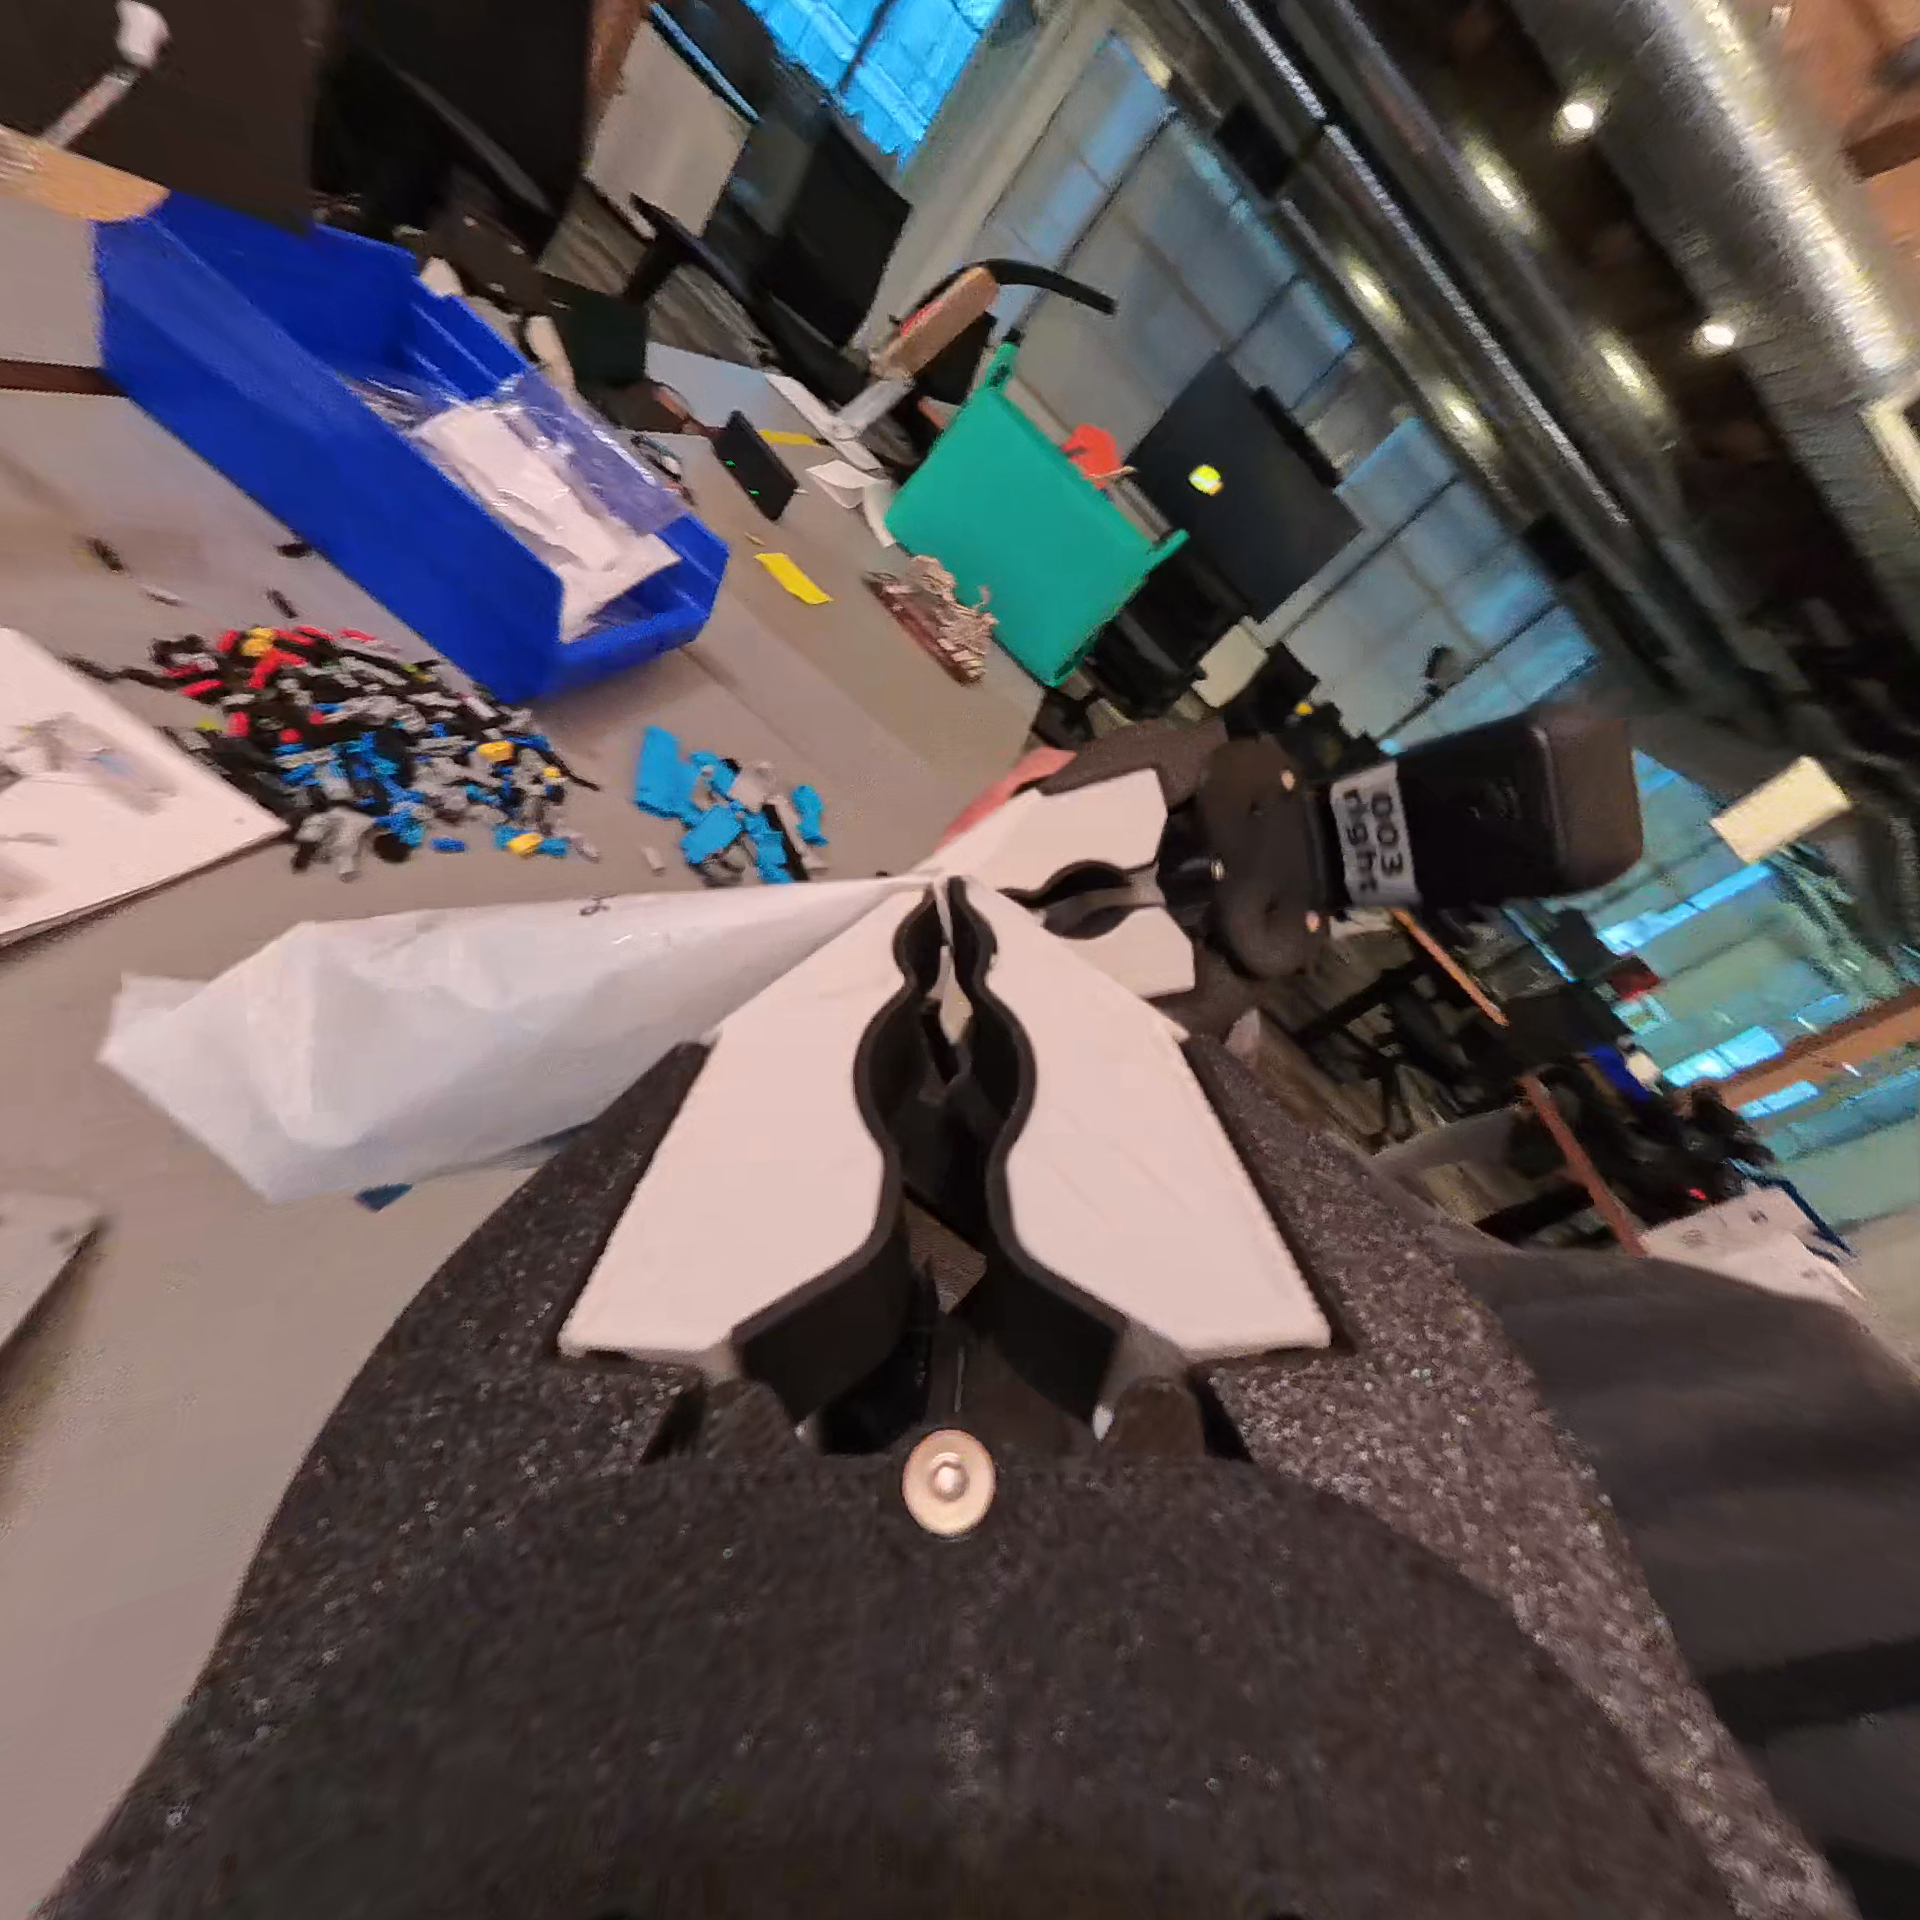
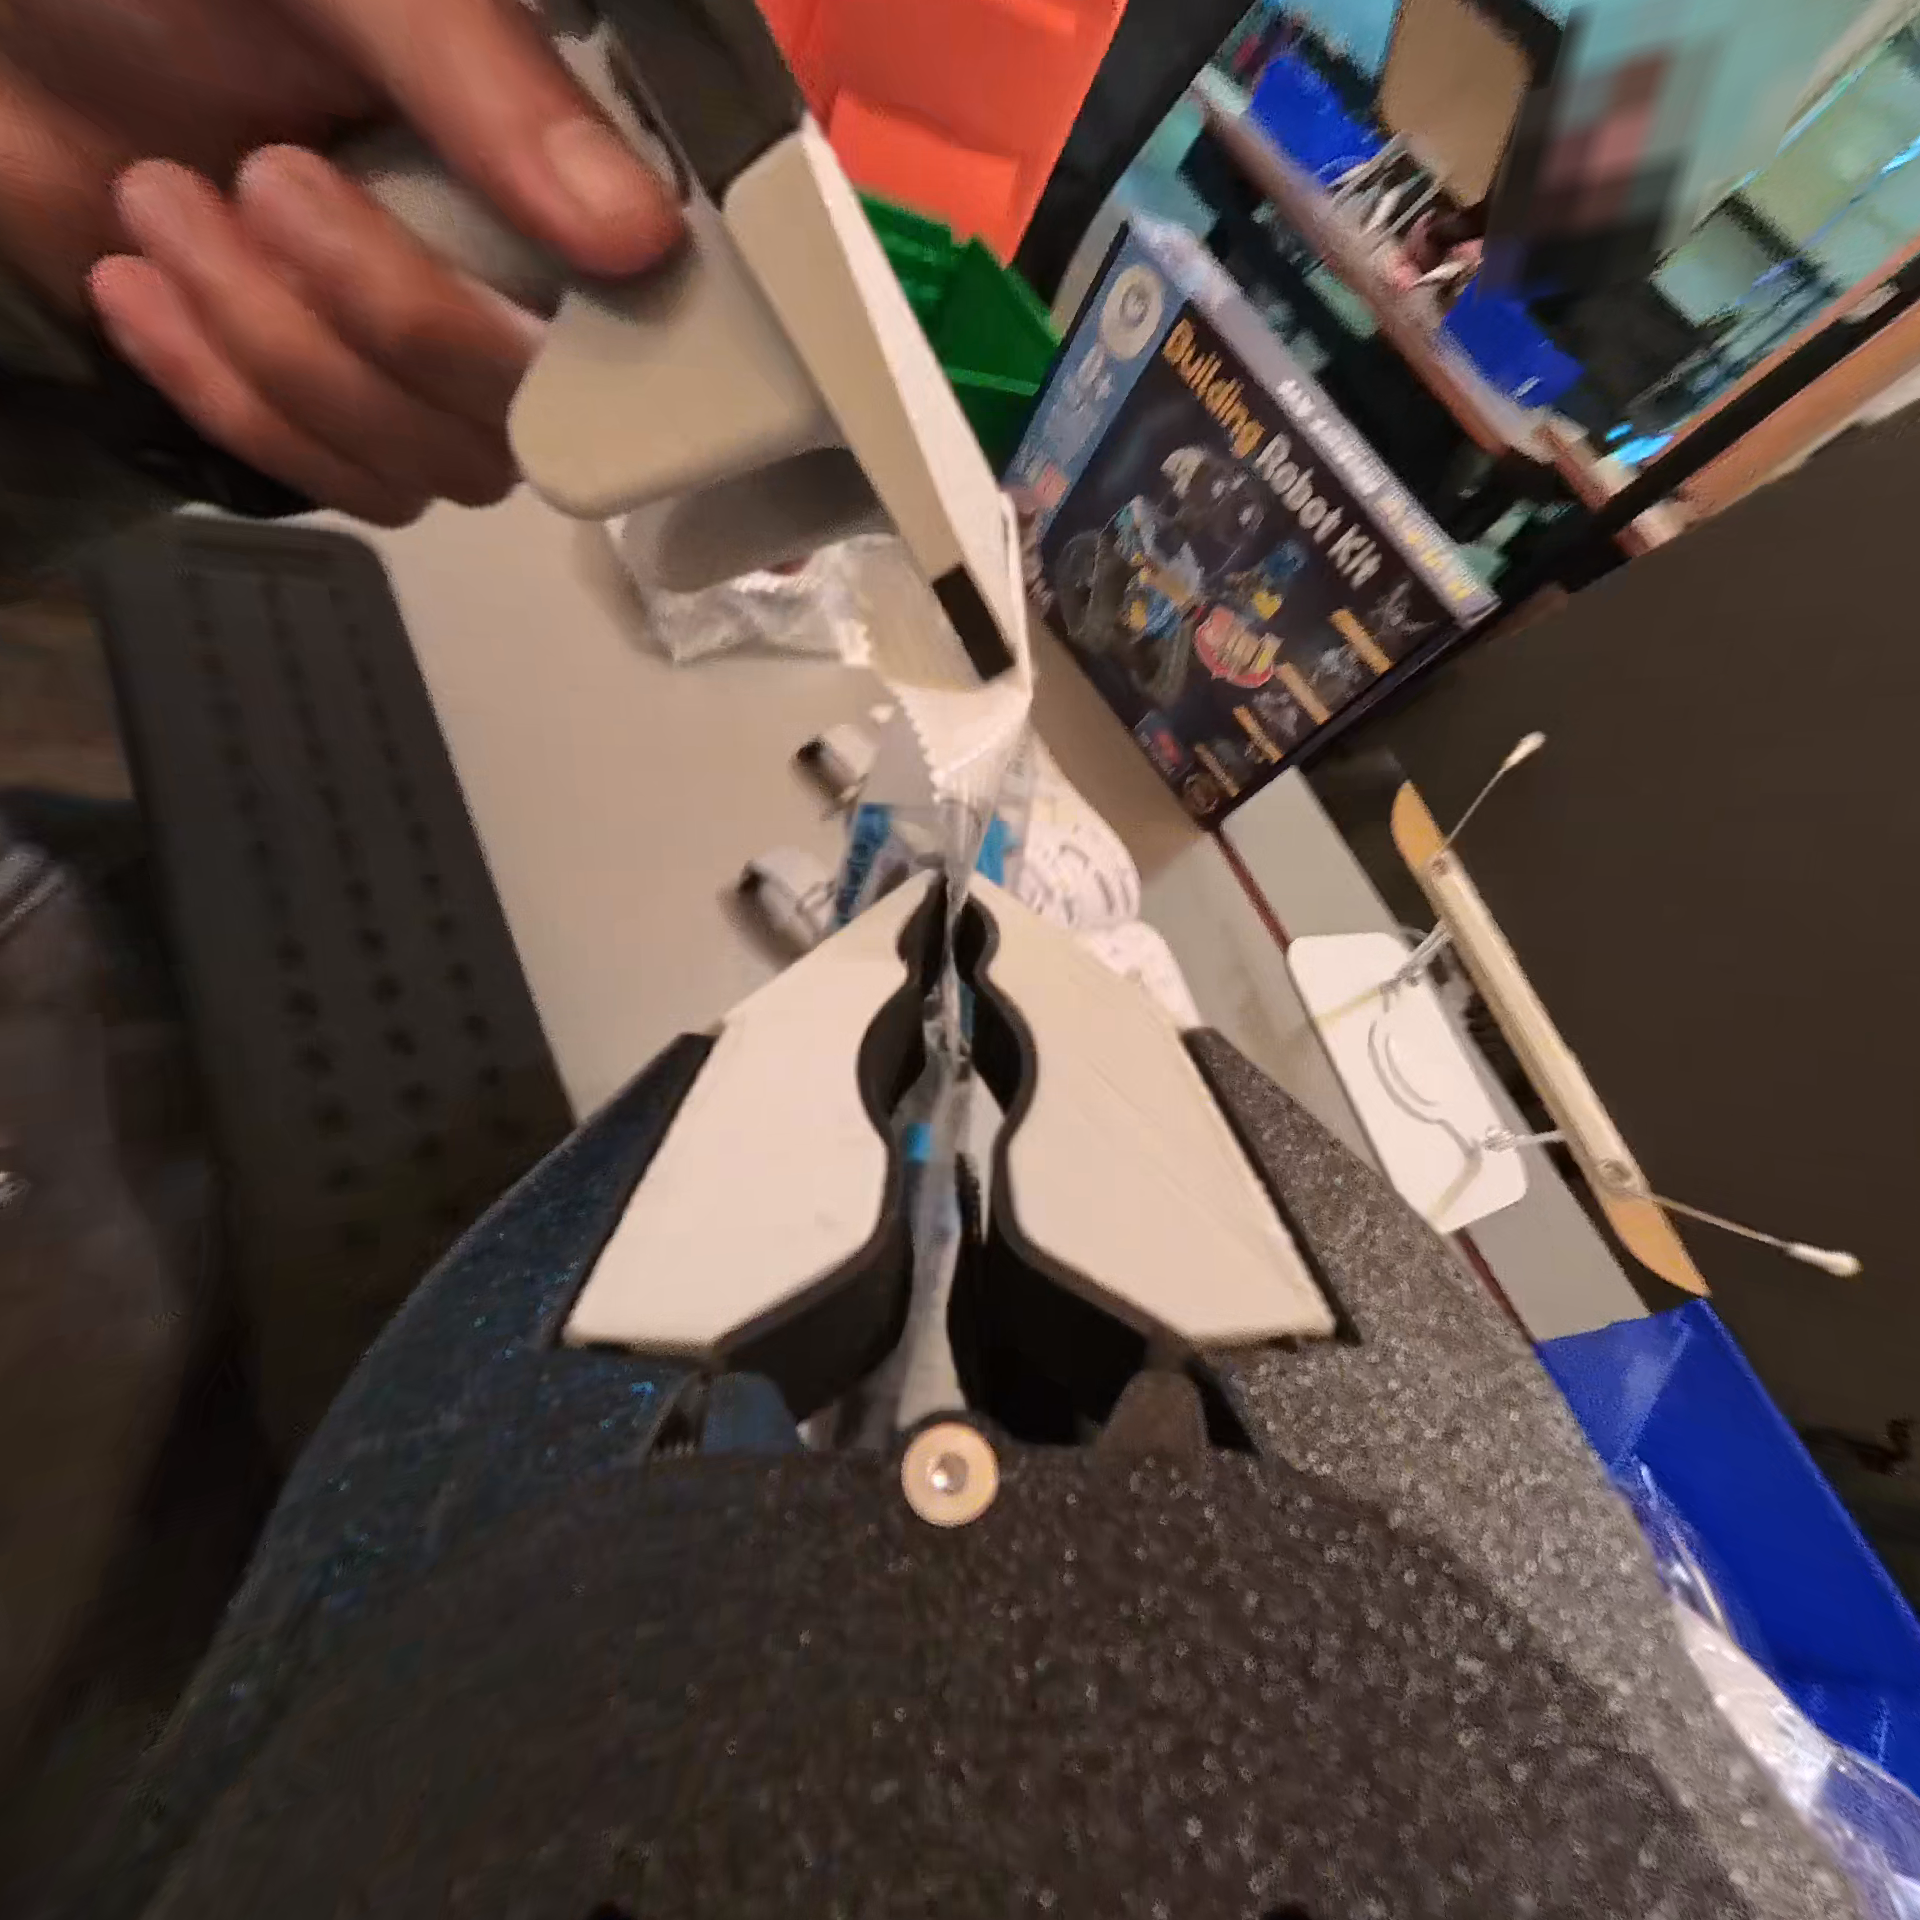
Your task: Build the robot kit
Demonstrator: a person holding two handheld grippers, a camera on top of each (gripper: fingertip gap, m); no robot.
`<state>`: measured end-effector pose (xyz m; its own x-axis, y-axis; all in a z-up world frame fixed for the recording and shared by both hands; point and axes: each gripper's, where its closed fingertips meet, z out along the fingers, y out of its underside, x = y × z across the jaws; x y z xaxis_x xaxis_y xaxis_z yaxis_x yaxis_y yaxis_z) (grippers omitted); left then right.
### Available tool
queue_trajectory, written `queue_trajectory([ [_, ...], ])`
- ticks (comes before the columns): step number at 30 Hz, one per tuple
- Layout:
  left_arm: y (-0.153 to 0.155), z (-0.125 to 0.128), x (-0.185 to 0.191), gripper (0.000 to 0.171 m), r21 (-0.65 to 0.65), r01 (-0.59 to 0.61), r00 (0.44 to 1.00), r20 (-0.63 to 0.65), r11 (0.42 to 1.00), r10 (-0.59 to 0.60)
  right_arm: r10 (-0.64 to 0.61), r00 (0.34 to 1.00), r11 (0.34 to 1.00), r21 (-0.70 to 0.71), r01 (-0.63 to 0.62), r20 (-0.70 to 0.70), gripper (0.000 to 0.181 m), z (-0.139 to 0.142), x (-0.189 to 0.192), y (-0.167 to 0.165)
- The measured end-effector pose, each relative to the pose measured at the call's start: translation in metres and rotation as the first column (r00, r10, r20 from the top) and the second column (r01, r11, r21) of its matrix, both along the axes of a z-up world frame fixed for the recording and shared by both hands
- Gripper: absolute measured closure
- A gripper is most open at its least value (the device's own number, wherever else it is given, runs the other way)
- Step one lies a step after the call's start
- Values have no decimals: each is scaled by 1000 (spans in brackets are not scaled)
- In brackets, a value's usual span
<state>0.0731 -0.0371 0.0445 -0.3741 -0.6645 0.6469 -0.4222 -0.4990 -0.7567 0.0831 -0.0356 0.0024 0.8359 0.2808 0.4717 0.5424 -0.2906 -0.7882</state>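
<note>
Here, two handheld grippers pinch the same white plastic bag (image 1: 436, 1029) between them above a grey table (image 1: 187, 1351). The left gripper (image 1: 943, 902) has its jaws pressed together on the bag's pointed corner, the rest of the bag fanning out to the left over the tabletop. The right gripper (image 2: 951, 904) is likewise clamped on the bag, a crumpled strip of clear film with blue print running down between its fingers. In the right wrist view the left gripper appears from above, a hand (image 2: 312, 260) wrapped round its grip, its fingertips nipping the bag's serrated edge just beyond the right gripper's tips. On the table behind the bag lie a heap of small building pieces (image 1: 353, 748) in black, grey, red, blue and yellow, and beside it a smaller cluster of blue pieces (image 1: 727, 810). A blue bin (image 1: 312, 416) holding clear wrapping stands beyond them, a green bin (image 1: 1008, 520) farther back. A printed sheet (image 1: 83, 790) lies at the left edge. A dark kit box (image 2: 1247, 540) stands on the table in the right wrist view.
</note>
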Motion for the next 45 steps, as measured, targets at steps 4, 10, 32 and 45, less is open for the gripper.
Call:
queue_trajectory([
  [4,-9,8,0,130,73,95,980,170,993,-106,45,989,991,-122,-62,-144,181,-4,18,-33],
  [10,9,-17,1,101,496,-72,942,318,865,-105,170,934,954,-186,-236,-314,181,-24,11,-44],
  [32,-9,-61,-7,171,564,140,947,164,814,-277,239,859,947,-87,-309,-453,181,-31,-7,-13],
  [45,-16,-57,-25,171,625,152,933,164,766,-319,214,950,950,-178,-257,-228,181,-39,-31,-6],
])
